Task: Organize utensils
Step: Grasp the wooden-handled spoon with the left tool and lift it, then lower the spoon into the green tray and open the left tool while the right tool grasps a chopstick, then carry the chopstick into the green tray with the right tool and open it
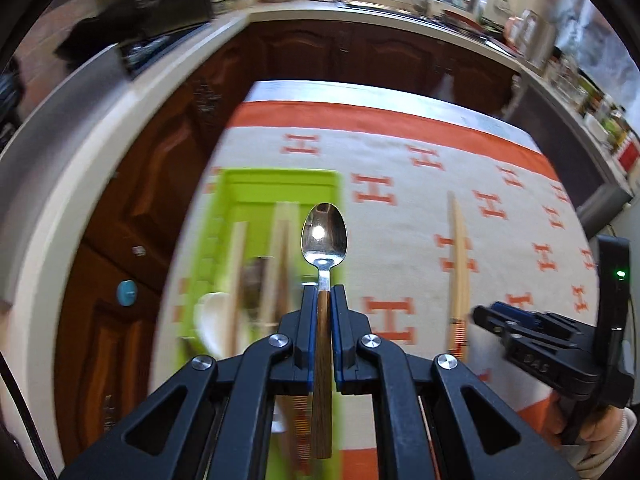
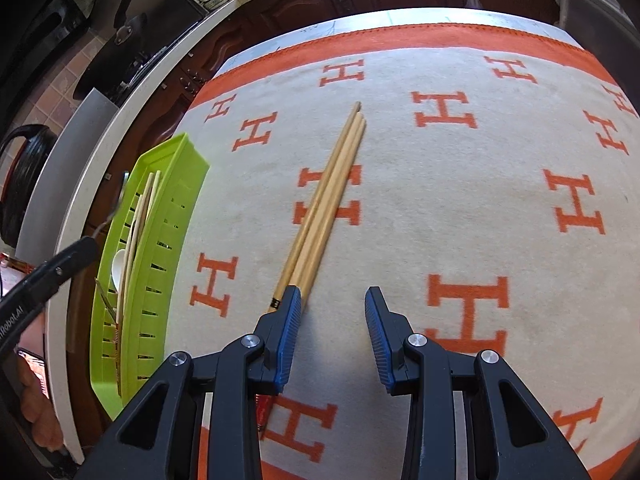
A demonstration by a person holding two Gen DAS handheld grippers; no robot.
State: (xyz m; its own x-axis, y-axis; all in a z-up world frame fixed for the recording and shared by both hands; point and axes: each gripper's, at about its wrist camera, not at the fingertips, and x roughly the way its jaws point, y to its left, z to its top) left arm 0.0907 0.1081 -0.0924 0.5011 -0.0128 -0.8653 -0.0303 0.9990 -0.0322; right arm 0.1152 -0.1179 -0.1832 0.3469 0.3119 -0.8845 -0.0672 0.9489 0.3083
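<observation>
Tray [image 1: 240, 184] walls rise just left of the left gripper [image 1: 323, 300], whose fingers [image 1: 308, 320] clamp a spoon [image 1: 324, 236] by its stiff wooden handle, its light, slick bowl ahead. Chopsticks [image 2: 332, 184], thin and rollable, lie past the right gripper [image 2: 332, 300], their thick ends behind its left finger; its fingers stand apart, empty. Surface [image 2: 500, 220] rightward lies bare.

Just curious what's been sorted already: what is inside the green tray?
The green tray holds wooden chopsticks and a white spoon. Its near end and floor are mostly hidden, so more may lie there.
</observation>
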